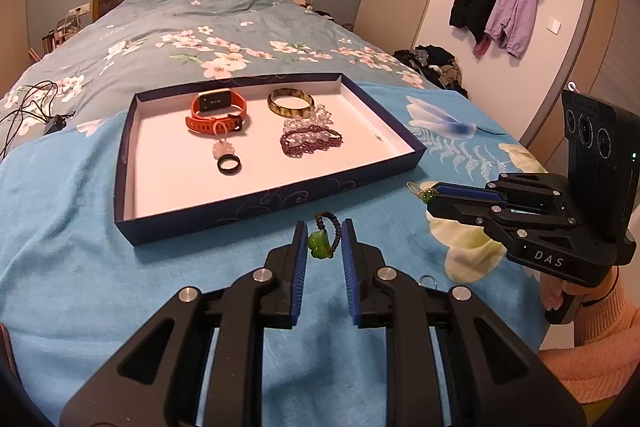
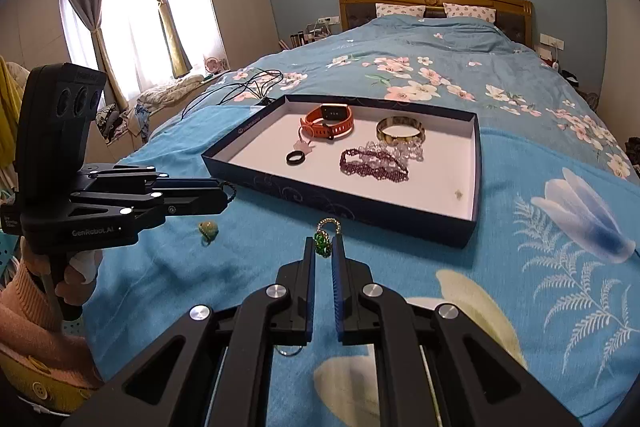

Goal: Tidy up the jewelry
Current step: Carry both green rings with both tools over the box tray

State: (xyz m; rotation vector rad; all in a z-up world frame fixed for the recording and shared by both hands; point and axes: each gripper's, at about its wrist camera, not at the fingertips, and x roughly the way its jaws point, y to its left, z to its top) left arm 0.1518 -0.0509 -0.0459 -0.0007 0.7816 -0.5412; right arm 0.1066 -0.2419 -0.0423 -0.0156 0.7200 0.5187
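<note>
A dark blue tray (image 1: 240, 211) (image 2: 340, 205) with a white floor lies on the bed's blue blanket. It holds an orange smartwatch (image 1: 218, 111), an amber bangle (image 1: 290, 103), purple beads (image 1: 310, 143), clear crystal beads (image 1: 320, 117), a black ring (image 1: 229, 163) and a pink pendant (image 1: 224, 149). My left gripper (image 1: 324, 233) (image 2: 224, 193) is shut on a dark bead bracelet with a green stone (image 1: 320, 245), just in front of the tray. My right gripper (image 2: 324, 247) (image 1: 434, 195) is shut on a green bead charm with a gold chain (image 2: 323, 243) (image 1: 424, 193), right of the tray's front corner.
A small yellowish pendant (image 2: 208, 229) and a metal split ring (image 1: 427, 281) lie loose on the blanket (image 1: 100, 287) in front of the tray. Black cables (image 1: 28, 107) trail on the bed at the left. A hand in a peach sleeve (image 1: 600, 327) holds the right gripper.
</note>
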